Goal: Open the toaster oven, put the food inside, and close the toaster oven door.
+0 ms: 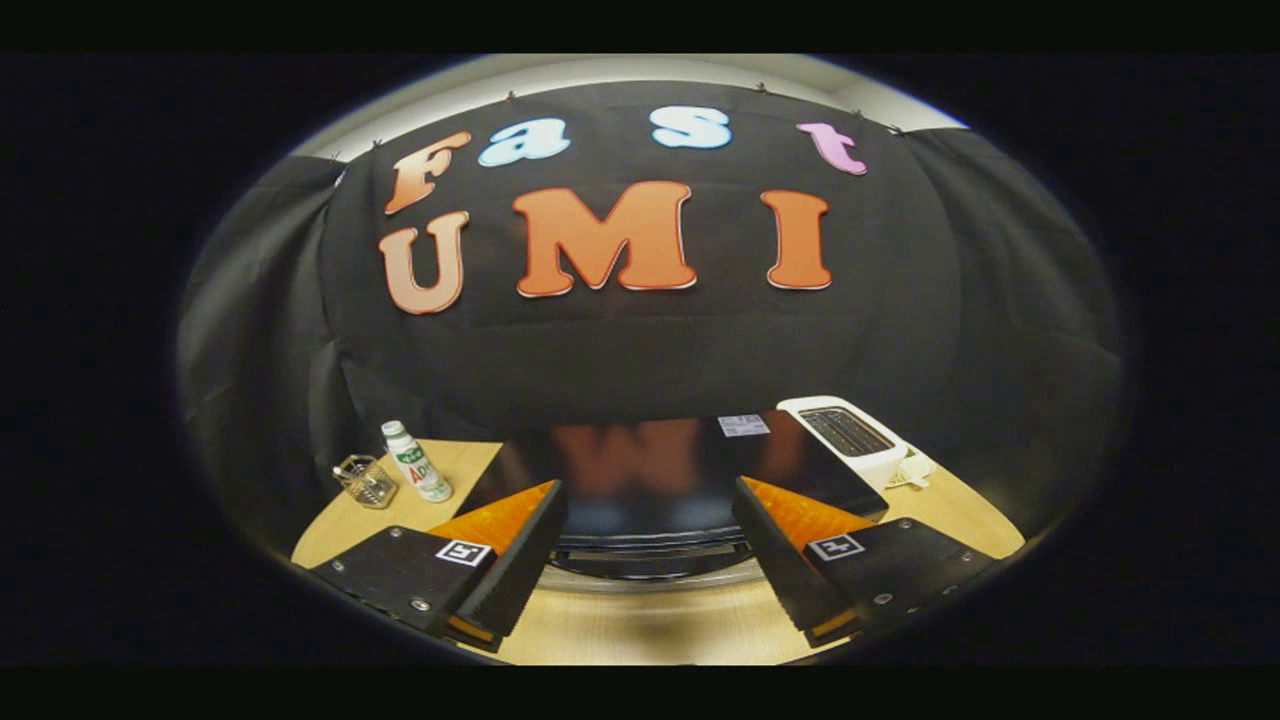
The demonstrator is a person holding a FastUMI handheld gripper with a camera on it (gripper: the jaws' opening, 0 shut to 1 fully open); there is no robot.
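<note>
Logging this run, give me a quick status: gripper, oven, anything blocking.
Gripper open, holding nothing. Toaster oven just ahead of the fingers, handle between them. Bottle, glass jar, white toaster stand aside.

We are seeing the glossy black toaster oven [640, 470] mirroring the matt black cloth booth wall [640, 350], sitting on a smooth pale wood-look table [650, 625]; beside it are shining a white plastic bottle [417, 462], clear glass jar [365, 481] and glossy white pop-up toaster [850, 440].

The gripper's [645, 545] fingers are standing apart above the oven.
</note>
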